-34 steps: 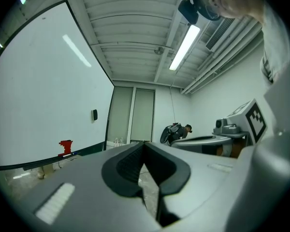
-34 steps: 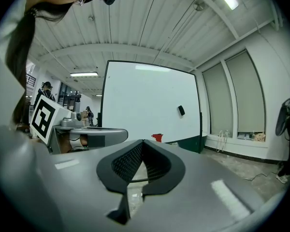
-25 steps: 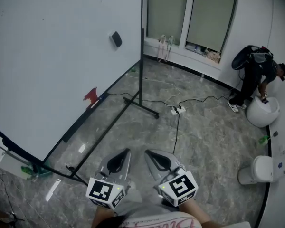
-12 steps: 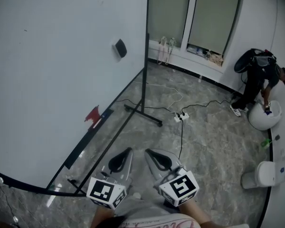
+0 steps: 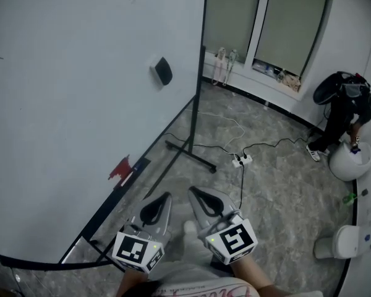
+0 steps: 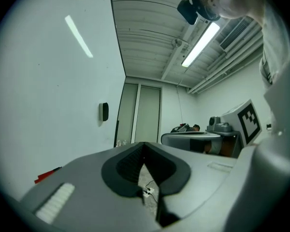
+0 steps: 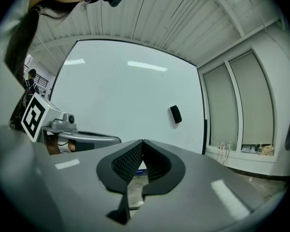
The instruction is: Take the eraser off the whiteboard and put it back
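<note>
Fingers on our left gripper [image 5: 162, 198] and right gripper [image 5: 195, 194] stay clenched, empty; we have moved nearer the whiteboard [image 5: 62, 104], so the eraser [image 5: 163, 71] stuck by its right edge sits lower in the head view

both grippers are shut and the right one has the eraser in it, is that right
Not quite. The right gripper is shut on nothing, as the right gripper view shows; the eraser is on the whiteboard, seen in the head view. The left gripper is shut too.
</note>
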Available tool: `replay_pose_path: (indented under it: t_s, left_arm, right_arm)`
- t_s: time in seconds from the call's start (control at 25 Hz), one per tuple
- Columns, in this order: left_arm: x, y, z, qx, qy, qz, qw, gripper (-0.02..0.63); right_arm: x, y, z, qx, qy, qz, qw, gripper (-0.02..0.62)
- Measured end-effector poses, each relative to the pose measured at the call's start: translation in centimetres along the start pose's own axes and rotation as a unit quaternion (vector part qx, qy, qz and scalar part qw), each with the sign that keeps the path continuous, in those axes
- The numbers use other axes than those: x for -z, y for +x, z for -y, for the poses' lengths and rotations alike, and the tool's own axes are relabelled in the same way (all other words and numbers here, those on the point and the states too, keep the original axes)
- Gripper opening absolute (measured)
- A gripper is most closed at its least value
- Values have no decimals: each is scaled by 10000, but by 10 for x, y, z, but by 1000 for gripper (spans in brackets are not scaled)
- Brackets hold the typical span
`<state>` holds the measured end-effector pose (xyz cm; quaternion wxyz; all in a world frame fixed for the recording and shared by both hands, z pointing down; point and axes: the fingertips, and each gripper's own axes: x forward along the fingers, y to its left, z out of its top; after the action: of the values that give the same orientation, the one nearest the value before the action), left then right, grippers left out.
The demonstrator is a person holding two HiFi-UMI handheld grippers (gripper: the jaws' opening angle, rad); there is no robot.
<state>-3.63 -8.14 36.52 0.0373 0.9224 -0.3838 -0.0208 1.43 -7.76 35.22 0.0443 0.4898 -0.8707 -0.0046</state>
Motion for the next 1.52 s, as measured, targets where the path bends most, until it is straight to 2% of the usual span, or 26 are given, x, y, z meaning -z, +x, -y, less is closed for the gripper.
replay_pose_path:
  t_s: [0.28, 0.52, 0.76, 0.96, 1.2, 1.4, 1.52]
  left_arm:
    - [-12, 67, -43, -319, 45, 76, 9995, 0]
    - [-14, 103, -76, -607, 98, 231, 9978, 0]
    - [-23, 136, -106, -876, 232, 266, 9955, 0]
    - [-29, 151, -130, -932, 232, 271, 9950, 0]
    - [-35, 161, -147, -771, 270, 238, 9964, 0]
    - [-40, 161, -157, -733, 321, 261, 9965, 0]
    - [-41, 160, -159, -709, 327, 276, 9966, 0]
  right_arm:
    - [-24, 69, 59, -404, -205, 305, 9985, 2]
    - [-39, 126, 95, -704, -555, 402, 9952, 3]
    - [-65, 186, 132, -937, -840, 669, 9898, 101]
    - [-83, 236, 143, -1070, -1094, 800, 9850, 212]
    - [-93, 281, 140, -1292, -1753, 765, 9730, 273]
    - [-93, 305, 142, -1215, -2114, 583, 9681, 278]
    - [-92, 308, 143, -1344, -2115, 550, 9665, 247]
